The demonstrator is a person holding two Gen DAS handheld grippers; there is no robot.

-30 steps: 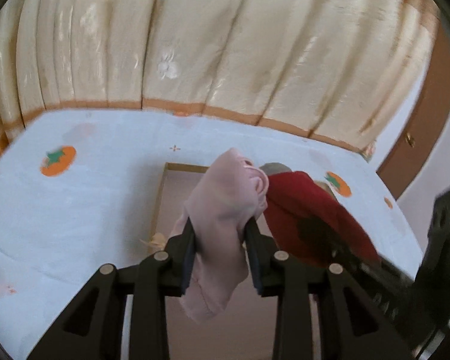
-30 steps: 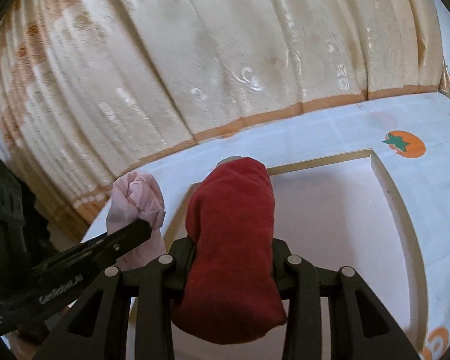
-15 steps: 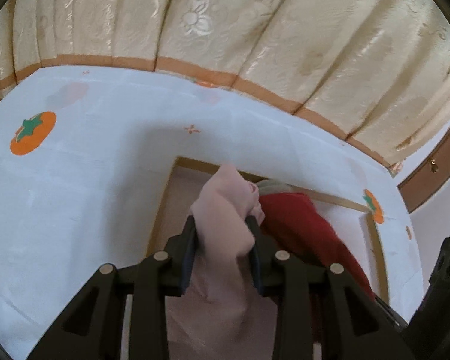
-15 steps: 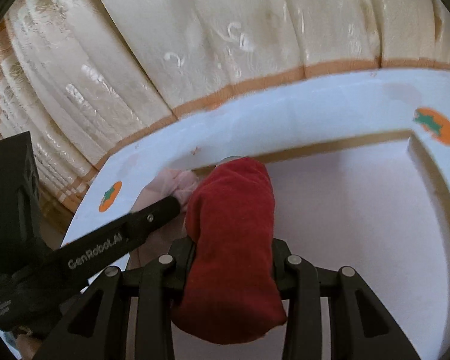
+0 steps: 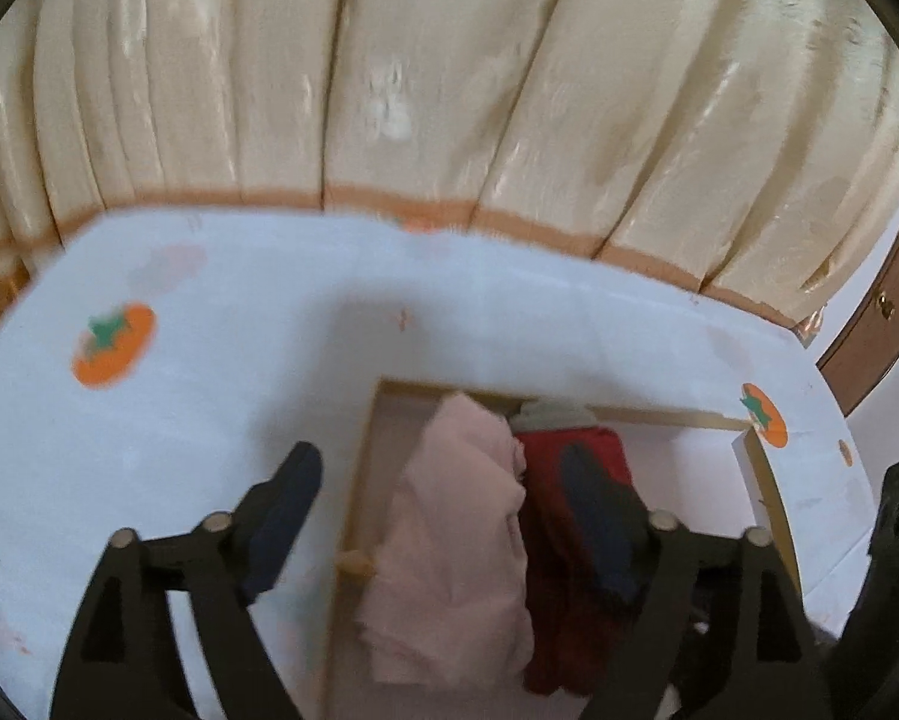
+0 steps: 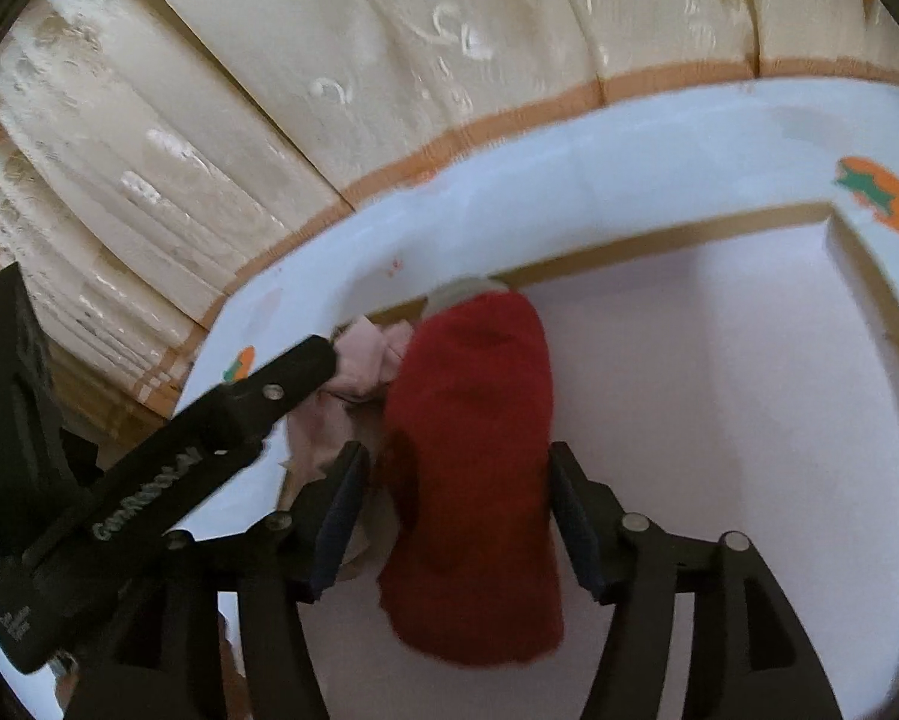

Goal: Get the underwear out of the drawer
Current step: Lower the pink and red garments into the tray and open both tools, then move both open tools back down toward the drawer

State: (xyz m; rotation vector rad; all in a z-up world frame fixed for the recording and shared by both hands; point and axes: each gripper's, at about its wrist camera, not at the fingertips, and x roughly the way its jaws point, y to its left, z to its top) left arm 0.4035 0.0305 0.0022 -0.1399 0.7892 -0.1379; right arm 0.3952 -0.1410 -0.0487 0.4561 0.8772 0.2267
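the left gripper (image 5: 443, 480) stands wide apart over the open drawer (image 5: 767, 498), its fingers well clear of the pink underwear (image 5: 455, 534), which lies inside the drawer against the left wall. the red underwear (image 6: 473, 468) lies just beside it, touching along one side. the right gripper (image 6: 458, 504) straddles the red piece with its jaws spread; the pads sit at the cloth's edges or just off them, so it is not pinching, though whether they brush the fabric i cannot tell. a grey-white item (image 5: 548, 411) peeks out behind both pieces at the drawer's back edge.

both garments look to be resting in the drawer, so the taking out is not done. risks from here: closing on a thin fold, so that the soft cloth slips free on the lift; the two touching pieces dragging each other; a finger catching the drawer's rim; and the two grippers, close together, knocking one another over the cloth.
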